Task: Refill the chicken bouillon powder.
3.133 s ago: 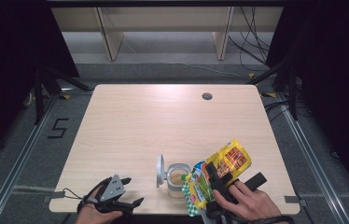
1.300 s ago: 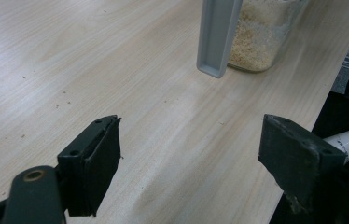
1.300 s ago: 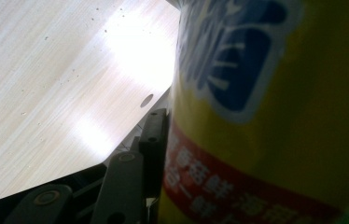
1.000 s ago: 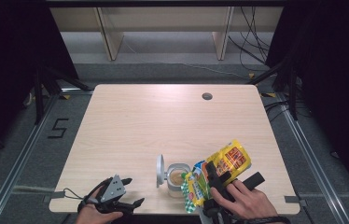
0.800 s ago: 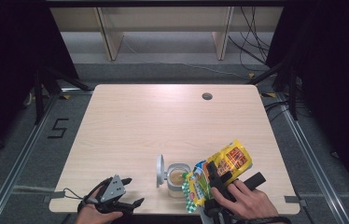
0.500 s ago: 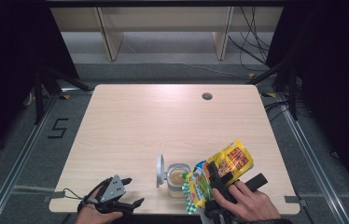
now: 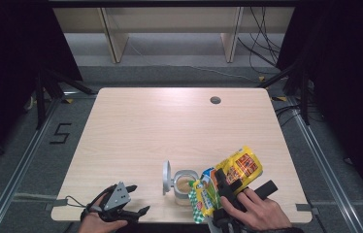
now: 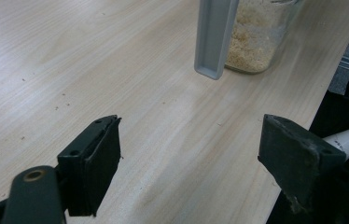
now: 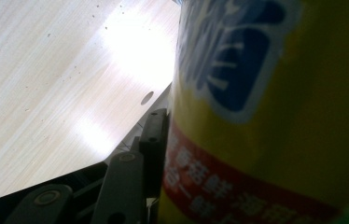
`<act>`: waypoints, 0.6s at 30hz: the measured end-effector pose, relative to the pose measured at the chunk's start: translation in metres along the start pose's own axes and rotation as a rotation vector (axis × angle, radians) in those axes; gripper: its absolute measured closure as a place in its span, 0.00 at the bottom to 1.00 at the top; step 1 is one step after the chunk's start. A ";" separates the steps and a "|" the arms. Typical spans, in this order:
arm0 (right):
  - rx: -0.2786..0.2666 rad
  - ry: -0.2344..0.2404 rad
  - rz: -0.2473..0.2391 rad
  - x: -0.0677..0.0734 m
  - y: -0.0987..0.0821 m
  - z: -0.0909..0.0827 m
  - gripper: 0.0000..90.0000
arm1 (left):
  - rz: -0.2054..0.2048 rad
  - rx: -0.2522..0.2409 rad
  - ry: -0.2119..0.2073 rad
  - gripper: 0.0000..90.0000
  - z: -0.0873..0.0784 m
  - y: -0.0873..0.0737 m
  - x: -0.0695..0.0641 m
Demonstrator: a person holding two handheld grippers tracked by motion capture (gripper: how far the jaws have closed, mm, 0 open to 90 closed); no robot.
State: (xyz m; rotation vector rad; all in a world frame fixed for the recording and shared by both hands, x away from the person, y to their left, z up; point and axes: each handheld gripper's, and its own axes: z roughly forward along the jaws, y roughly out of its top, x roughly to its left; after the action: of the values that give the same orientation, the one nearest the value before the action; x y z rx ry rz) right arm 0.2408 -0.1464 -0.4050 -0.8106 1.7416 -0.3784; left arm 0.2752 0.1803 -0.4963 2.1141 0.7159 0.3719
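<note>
The right gripper (image 7: 224, 180) was clamped on a yellow snack pouch (image 7: 233, 172), tilted toward the open jar (image 7: 185, 183) beside it, probably for pouring; the left gripper (image 7: 128, 204) rested with jaws apart

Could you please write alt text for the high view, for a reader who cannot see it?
At the near edge of a light wooden table, the right gripper holds a yellow snack bag tilted over an open glass jar of tan grains, its grey lid raised. The left gripper rests open at the near-left edge.
</note>
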 end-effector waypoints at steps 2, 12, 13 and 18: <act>0.006 -0.017 -0.003 0.000 0.000 0.000 0.71 | 0.008 0.006 0.004 0.22 0.000 0.000 0.001; -0.008 -0.031 0.021 0.002 0.001 0.001 0.71 | 0.005 -0.003 0.010 0.22 0.001 -0.001 0.000; -0.010 -0.015 0.009 0.000 0.000 0.000 0.71 | 0.003 -0.003 0.009 0.22 0.001 -0.001 0.000; -0.001 -0.006 0.042 0.002 0.000 0.000 0.71 | 0.000 -0.003 0.009 0.22 0.001 -0.001 0.000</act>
State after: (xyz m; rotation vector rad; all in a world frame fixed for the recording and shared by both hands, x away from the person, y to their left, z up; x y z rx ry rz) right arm 0.2406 -0.1477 -0.4069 -0.7739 1.7499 -0.3468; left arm 0.2757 0.1798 -0.4975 2.1109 0.7198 0.3828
